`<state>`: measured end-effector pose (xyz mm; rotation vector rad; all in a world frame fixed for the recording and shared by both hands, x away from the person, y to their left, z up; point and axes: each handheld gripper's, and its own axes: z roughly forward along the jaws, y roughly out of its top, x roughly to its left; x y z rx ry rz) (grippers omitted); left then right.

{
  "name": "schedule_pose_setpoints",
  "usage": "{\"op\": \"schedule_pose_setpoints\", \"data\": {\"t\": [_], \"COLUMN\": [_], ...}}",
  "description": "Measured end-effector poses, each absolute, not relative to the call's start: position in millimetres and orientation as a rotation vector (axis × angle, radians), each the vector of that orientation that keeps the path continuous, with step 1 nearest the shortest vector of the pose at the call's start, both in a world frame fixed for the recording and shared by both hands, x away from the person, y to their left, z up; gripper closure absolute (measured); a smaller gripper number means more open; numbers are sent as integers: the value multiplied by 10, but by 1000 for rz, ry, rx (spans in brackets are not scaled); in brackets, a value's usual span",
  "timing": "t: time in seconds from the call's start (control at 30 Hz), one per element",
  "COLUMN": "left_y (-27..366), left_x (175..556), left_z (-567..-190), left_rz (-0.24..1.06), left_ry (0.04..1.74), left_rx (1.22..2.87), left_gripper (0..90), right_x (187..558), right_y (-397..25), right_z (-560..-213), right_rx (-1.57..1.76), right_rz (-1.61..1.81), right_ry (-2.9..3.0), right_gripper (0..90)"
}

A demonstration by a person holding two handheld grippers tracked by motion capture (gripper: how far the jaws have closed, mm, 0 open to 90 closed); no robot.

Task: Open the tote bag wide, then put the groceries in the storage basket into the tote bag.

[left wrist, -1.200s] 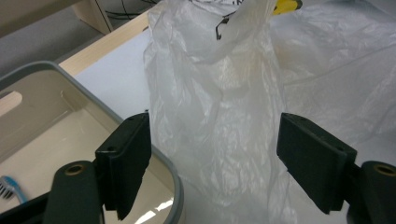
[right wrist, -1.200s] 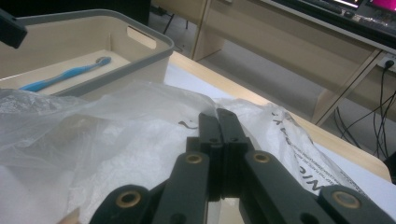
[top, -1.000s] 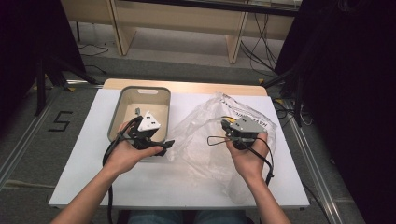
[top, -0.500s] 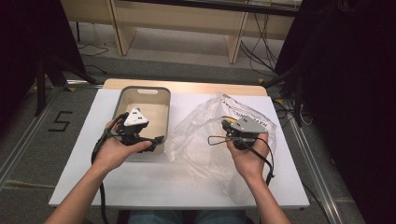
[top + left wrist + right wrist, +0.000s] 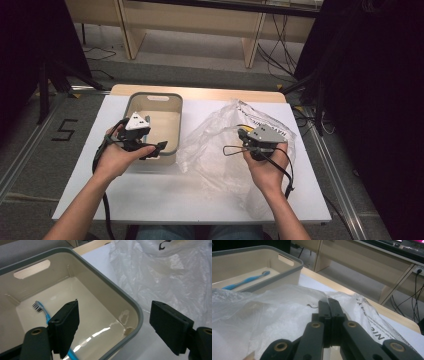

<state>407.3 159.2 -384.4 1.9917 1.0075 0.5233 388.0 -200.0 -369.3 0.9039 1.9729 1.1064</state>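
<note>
Beige plastic with a grey rim forms the tub (image 5: 176, 125) that is set on the left half of the white table (image 5: 150, 185). A blue toothbrush (image 5: 45, 312) is seen lying flat on the tub's floor in the left gripper view, its dark bristled head pointed toward the wall with the handle slot; in the right gripper view the toothbrush (image 5: 247, 280) is seen lengthwise inside the tub (image 5: 269, 267).

The left gripper (image 5: 152, 148) is held over the tub's near right corner, and its jaws are spread wide with nothing between them; in its own view the left gripper (image 5: 115, 325) is seen straddling the rim, one jaw above the tub's interior and the other above the table outside it.

A crumpled clear plastic bag (image 5: 215, 145) with dark printed lettering is spread over the right half of the table, just beside the tub. The right gripper (image 5: 242, 142) is held at the middle of the bag, and its jaws are pressed together; in its own view the right gripper (image 5: 328, 302) is seen closed with bag film (image 5: 274, 312) bunched at the tips, so a fold of the bag appears to be pinched.
</note>
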Motion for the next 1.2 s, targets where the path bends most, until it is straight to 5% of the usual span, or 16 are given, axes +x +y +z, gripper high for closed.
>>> {"op": "schedule_pose_setpoints", "data": {"t": [1.2], "left_y": [1667], "left_x": [4133], "left_z": [-3889], "left_rz": [553], "left_ry": [1061], "left_rx": [1994], "left_gripper": [244], "right_x": [3856], "right_y": [-2012], "right_z": [-3689], "right_rx": [909], "right_rz": [1109], "right_ry": [1974], "right_gripper": [900]}}
